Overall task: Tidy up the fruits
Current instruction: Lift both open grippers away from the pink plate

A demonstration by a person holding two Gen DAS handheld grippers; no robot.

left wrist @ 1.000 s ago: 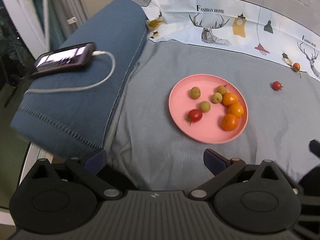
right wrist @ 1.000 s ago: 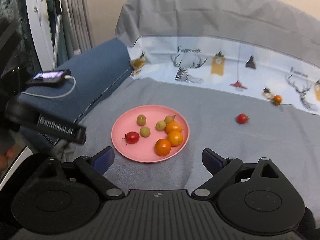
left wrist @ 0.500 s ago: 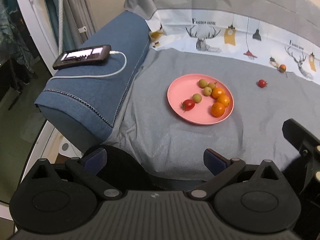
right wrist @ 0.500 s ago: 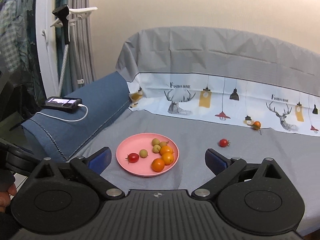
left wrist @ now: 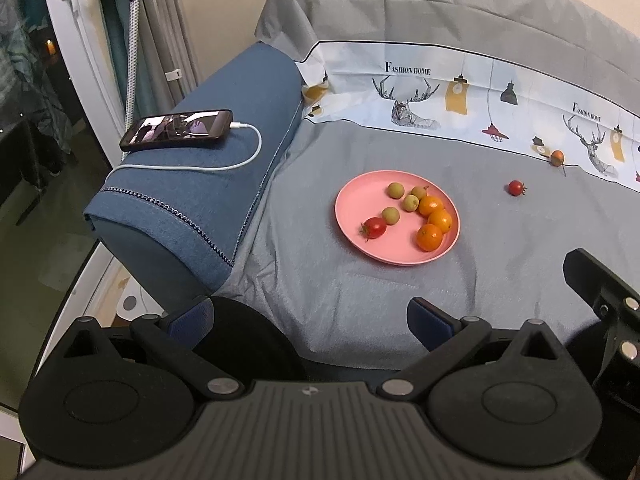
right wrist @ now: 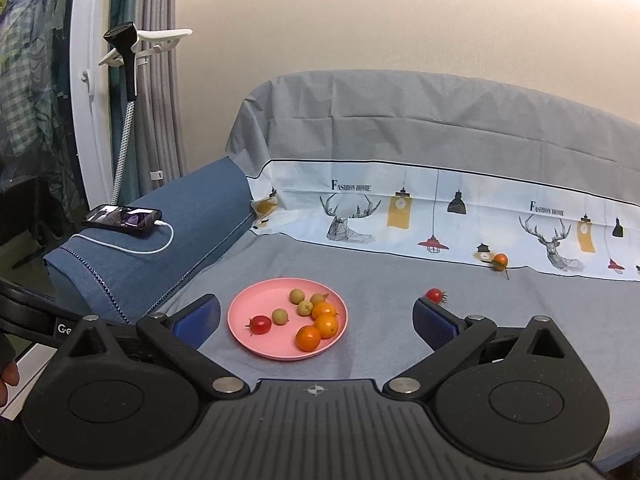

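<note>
Over the last second we pull both tools up and back from the pink plate [right wrist: 256, 344]; it shrinks in both views and more of the sofa comes into sight. The left gripper [left wrist: 310, 318] and right gripper [right wrist: 316, 318] both have their jaws spread wide and carry nothing. The plate holds three oranges [right wrist: 326, 325], four small green fruits [right wrist: 280, 316] and one red tomato [right wrist: 261, 324]. Two fruits lie off the plate on the grey sofa cover [right wrist: 400, 280]: a second tomato [right wrist: 435, 295] just to the right of the plate, and a small orange fruit [right wrist: 500, 261] farther right of the plate, at the printed border. We judge the retreat as a pause, with those two left to collect
</note>
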